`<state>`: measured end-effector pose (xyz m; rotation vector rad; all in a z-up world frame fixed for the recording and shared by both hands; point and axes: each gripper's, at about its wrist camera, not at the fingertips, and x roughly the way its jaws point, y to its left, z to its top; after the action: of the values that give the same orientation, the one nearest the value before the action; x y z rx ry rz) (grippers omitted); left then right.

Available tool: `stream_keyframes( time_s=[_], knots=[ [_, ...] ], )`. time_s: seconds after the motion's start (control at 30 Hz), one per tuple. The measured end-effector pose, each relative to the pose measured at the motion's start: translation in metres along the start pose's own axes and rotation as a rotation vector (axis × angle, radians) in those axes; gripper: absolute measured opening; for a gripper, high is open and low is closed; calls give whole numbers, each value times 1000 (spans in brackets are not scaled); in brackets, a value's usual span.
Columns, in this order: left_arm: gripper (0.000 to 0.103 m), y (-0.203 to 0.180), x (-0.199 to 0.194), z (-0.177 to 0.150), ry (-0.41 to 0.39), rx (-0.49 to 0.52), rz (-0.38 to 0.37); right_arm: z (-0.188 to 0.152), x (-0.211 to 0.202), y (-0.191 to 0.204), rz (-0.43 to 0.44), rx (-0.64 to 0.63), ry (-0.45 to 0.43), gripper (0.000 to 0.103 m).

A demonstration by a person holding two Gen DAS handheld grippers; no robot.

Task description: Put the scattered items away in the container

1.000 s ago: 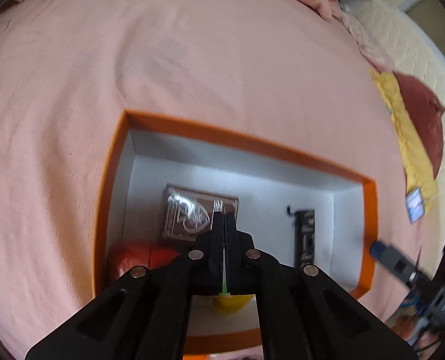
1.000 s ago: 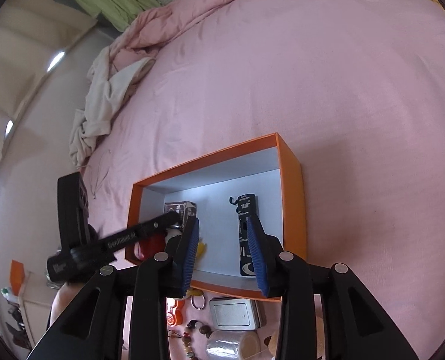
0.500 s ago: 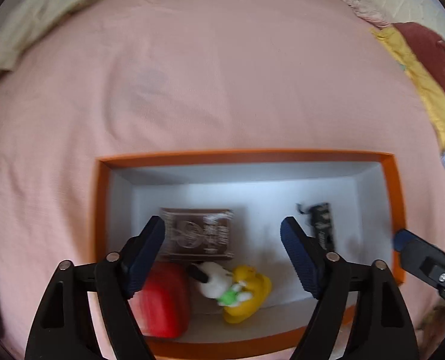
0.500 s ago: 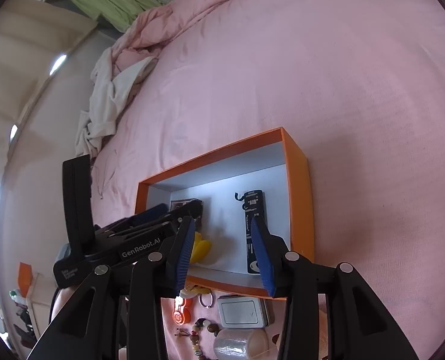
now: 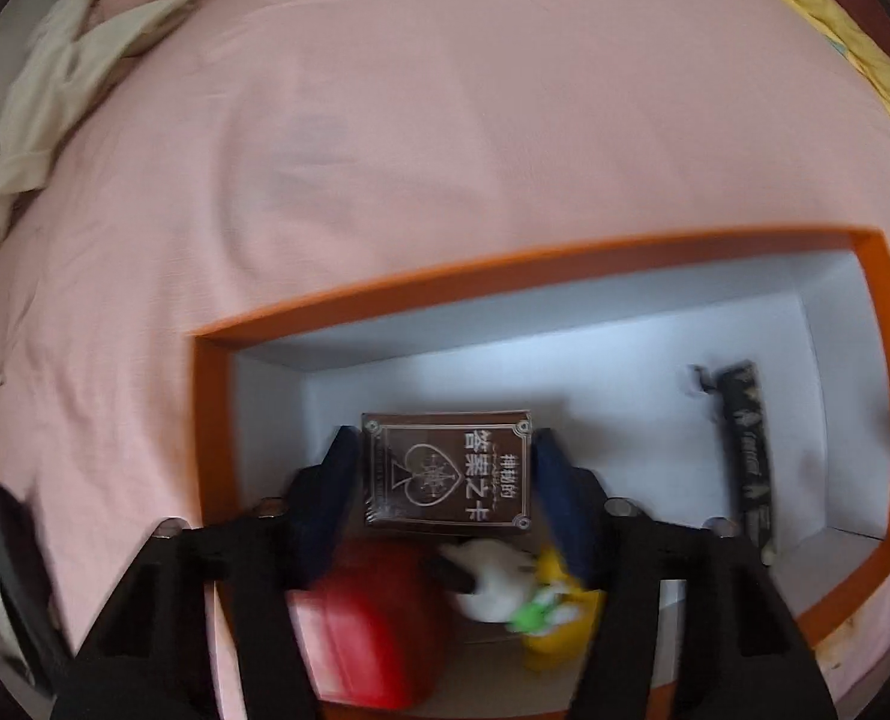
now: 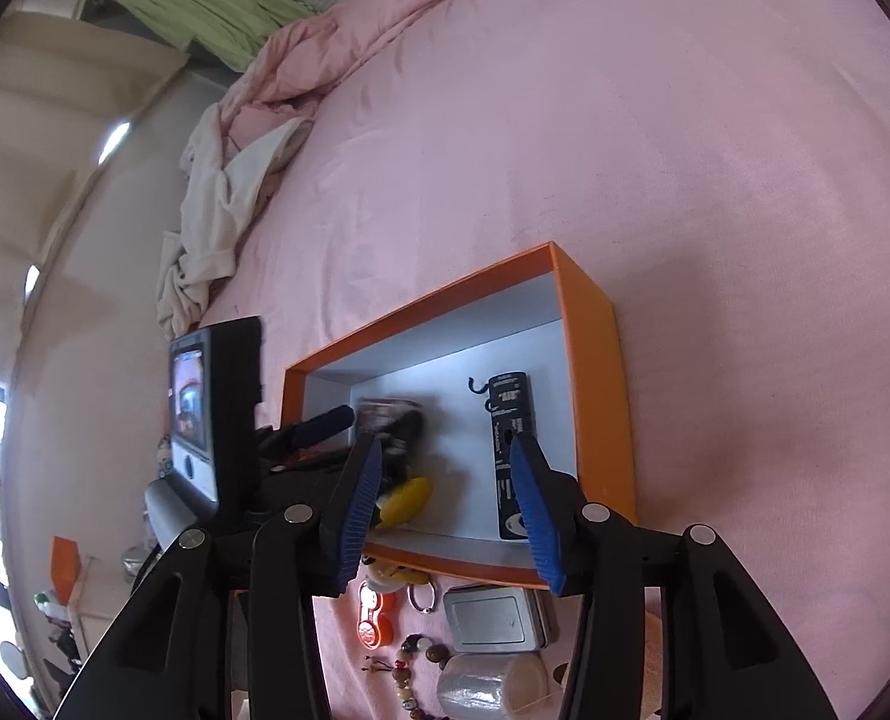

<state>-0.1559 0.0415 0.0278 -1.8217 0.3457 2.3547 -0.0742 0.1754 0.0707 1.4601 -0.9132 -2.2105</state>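
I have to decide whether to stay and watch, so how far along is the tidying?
Partly done. In the orange box already lie a card deck, a red case, a yellow-and-white toy and a black strip. The left gripper is closing over the box, apparently empty; the right gripper is opening, empty. A metal tin, beads, a ring and other bits remain outside.
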Motion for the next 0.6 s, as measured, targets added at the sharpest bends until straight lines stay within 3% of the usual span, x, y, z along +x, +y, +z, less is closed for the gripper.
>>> stream_keyframes(
  time_s=[0.13, 0.27, 0.43, 0.6],
  knots=[
    [57, 4, -9, -2, -37, -42, -74, -1, -1, 4, -23, -28, -14, 46],
    [57, 25, -39, -8, -129, -205, -286, -2, 3, 15, -38, -95, -7, 47],
    [57, 56, -88, -28, -268, -278, -283, -3, 30, 28, -109, -173, 66, 47],
    [57, 84, -94, -44, -299, -311, -320, -9, 61, 47, -313, -342, 115, 46]
  ],
)
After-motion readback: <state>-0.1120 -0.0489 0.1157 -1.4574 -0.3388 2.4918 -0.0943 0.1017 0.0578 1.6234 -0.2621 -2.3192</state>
